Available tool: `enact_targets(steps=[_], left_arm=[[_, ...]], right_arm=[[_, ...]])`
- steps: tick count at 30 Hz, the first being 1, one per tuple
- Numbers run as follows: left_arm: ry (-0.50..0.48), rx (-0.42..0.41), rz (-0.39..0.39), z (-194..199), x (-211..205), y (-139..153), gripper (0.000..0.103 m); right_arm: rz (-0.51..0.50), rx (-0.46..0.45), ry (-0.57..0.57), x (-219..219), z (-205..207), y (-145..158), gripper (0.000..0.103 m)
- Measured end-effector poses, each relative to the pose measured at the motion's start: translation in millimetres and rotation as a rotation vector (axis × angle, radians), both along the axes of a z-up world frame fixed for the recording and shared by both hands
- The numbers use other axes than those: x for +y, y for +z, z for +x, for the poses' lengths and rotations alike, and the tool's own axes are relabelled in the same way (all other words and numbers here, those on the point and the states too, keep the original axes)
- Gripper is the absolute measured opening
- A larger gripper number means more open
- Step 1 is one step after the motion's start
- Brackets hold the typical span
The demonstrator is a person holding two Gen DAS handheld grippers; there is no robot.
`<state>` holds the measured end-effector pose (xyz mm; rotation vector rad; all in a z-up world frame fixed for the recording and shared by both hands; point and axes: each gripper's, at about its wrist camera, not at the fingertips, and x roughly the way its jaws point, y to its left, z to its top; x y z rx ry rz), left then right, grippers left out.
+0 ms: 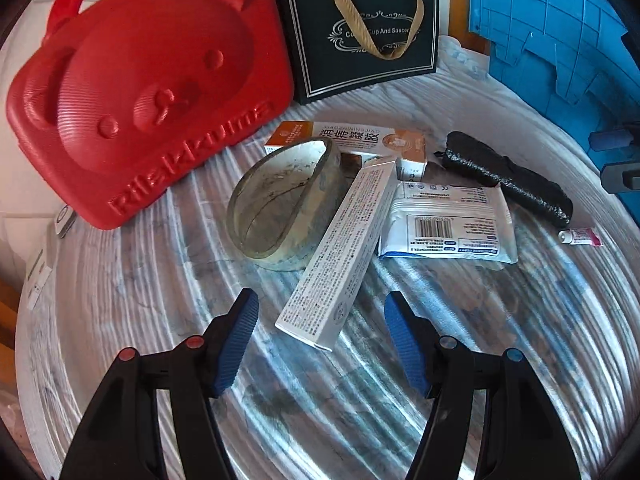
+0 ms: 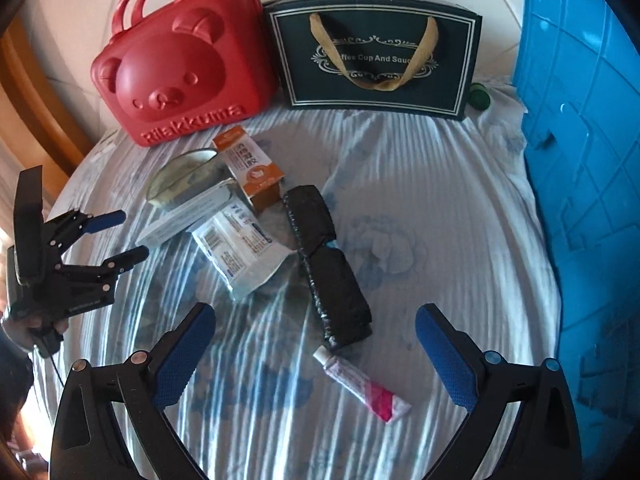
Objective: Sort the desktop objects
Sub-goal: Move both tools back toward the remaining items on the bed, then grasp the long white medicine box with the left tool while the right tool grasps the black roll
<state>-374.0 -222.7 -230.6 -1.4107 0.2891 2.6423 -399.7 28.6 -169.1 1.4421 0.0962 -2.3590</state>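
Long white carton [image 1: 340, 252]: lies aslant on the cloth-covered desk [image 1: 460, 320], its near end just ahead of the left gripper [image 1: 320, 340], its far end propped against the roll of clear tape [image 1: 280, 204]. Left fingers [image 1: 236, 340]: moderately apart, empty, nothing between the pads. Best taken across the narrow width near the free end, with the gripper lowered squarely so the pads meet the two long faces; a tilted approach would likely skid the light box on the cloth. Beside it: white wipes packet [image 1: 448, 220], orange-and-white medicine box [image 1: 348, 140], black wrapped bundle [image 1: 508, 180]. Small pink-and-white tube [image 2: 364, 388]: lies alone between the right gripper [image 2: 316, 356] fingers' line of approach, just beyond the black bundle's near end. Right fingers [image 2: 184, 360]: wide, empty. Tube sits flat and soft, so a low, centred pinch across its body seems advisable. Likely receptacles at the back: red bear-faced case [image 2: 180, 68], dark gift bag [image 2: 376, 56], blue plastic crate [image 2: 580, 140]. No item sorted yet, by appearance.
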Motion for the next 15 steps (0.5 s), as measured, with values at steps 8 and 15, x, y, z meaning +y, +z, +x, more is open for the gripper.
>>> enact_targets(steps=[8,15], left_arm=[[-0.014,-0.031,0.038,-21.3,-3.6,-19.2,0.065],[0.015,-0.042,0.106,-31.6,-10.6,-28.8,0.065]], right_arm=[[0.063,-0.094,0.058,-5.7,-32.9,-40.4,0.078],[0.124,-0.118,0.113,-18.7,-46.5,-64.3,0.063]])
